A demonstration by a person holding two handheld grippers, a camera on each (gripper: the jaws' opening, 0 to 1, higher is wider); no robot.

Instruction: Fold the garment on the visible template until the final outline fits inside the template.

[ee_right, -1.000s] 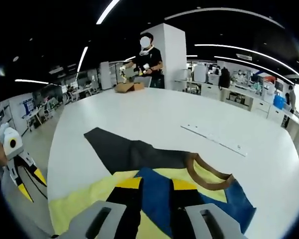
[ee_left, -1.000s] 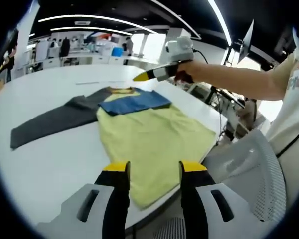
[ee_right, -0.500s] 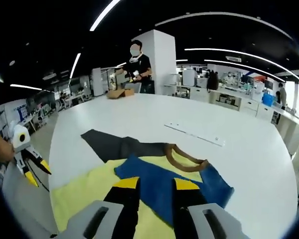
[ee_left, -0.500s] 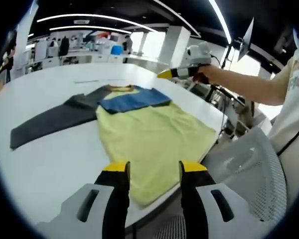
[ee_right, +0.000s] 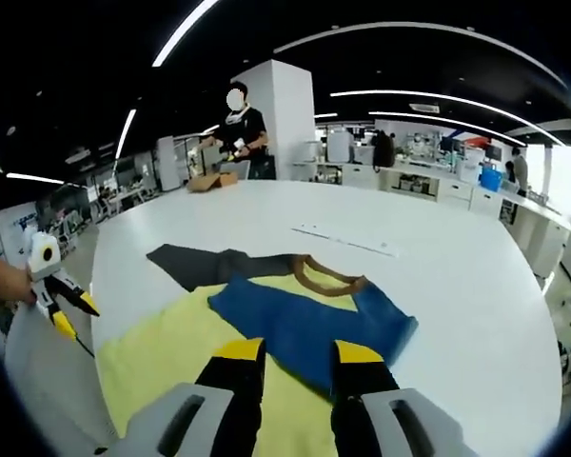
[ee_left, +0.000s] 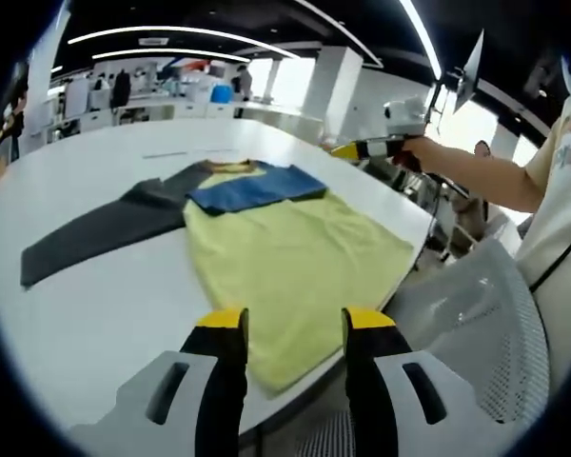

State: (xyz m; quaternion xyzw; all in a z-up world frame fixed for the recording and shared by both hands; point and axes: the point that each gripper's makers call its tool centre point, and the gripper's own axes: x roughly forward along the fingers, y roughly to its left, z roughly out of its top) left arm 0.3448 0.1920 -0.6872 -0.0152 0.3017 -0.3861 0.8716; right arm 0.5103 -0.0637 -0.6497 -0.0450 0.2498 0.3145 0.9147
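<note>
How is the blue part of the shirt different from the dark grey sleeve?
The blue panel is a short band folded across the top of the yellow body. The dark grey sleeve is a long strip lying stretched out on the white table. Both lie flat, and neither tool touches them.

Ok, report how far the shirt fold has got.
Barely begun. The yellow shirt lies spread on the white table, its blue shoulder panel flat and one grey sleeve stretched out sideways. Nothing is in hand: the left gripper and right gripper both hover open above the cloth. No template outline is discernible. Every fold remains.
</note>
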